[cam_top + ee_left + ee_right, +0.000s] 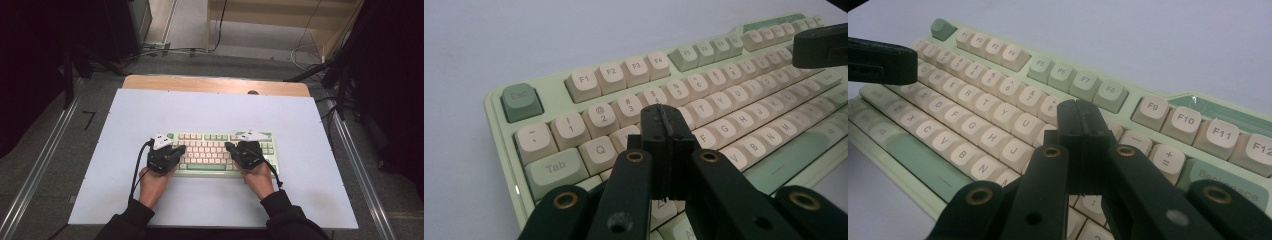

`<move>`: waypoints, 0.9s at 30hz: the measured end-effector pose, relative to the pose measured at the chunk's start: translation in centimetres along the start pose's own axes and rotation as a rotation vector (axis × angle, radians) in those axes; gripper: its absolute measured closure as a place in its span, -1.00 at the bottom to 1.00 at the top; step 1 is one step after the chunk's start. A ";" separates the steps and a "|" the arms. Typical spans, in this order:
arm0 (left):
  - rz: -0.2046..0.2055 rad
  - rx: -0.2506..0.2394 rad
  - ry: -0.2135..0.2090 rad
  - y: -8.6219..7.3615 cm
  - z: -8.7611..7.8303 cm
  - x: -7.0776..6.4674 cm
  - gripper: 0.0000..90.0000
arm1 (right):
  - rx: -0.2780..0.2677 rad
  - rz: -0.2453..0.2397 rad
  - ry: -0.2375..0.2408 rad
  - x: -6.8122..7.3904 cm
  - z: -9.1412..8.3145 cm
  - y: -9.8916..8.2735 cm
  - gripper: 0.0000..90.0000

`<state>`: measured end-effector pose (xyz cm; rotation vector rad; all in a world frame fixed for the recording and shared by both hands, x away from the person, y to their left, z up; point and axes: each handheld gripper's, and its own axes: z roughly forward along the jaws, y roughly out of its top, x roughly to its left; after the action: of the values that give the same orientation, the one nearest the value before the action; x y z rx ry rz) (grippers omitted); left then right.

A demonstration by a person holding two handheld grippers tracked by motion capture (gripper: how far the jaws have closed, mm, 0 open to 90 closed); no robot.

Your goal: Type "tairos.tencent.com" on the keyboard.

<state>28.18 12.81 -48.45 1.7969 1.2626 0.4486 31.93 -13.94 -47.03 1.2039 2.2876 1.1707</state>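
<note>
A pale green keyboard (220, 167) with cream and green keycaps lies in the middle of the white table top (210, 110). My left gripper (181, 148) is shut, its tips over the keys at the keyboard's left part. In the left gripper view the keyboard (519, 130) spreads ahead and the closed left gripper (666, 120) hangs above the letter rows near E and R. My right gripper (229, 147) is shut too, over the keys right of centre. Its own view shows the keyboard (1148, 92) and the right gripper (1080, 117) pressed together above the number row. Neither holds anything.
The white board rests on a wooden table (215, 84) whose far edge shows behind it. Metal rails (42, 165) run along both sides on the grey floor. Cables (300, 50) and dark stands lie beyond the far edge. The other gripper's tip (821, 47) shows at the left gripper view's upper right.
</note>
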 end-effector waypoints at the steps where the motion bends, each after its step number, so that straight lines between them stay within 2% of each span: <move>1: 0.001 0.000 -0.002 0.0 0.0 0.0 1.00 | 0.001 -0.001 0.001 0.0 0.0 0.0 0.95; 17: -0.002 -0.001 0.006 0.0 0.0 0.2 1.00 | 0.018 -0.007 0.000 0.2 -0.4 -0.7 0.95; 27: -0.004 -0.001 0.010 0.0 0.0 0.3 1.00 | 0.047 -0.024 0.007 0.3 -0.7 -1.5 0.94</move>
<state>28.28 13.09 -48.48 1.7931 1.2728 0.4557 30.53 -14.51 -47.77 1.1871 2.3404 1.1201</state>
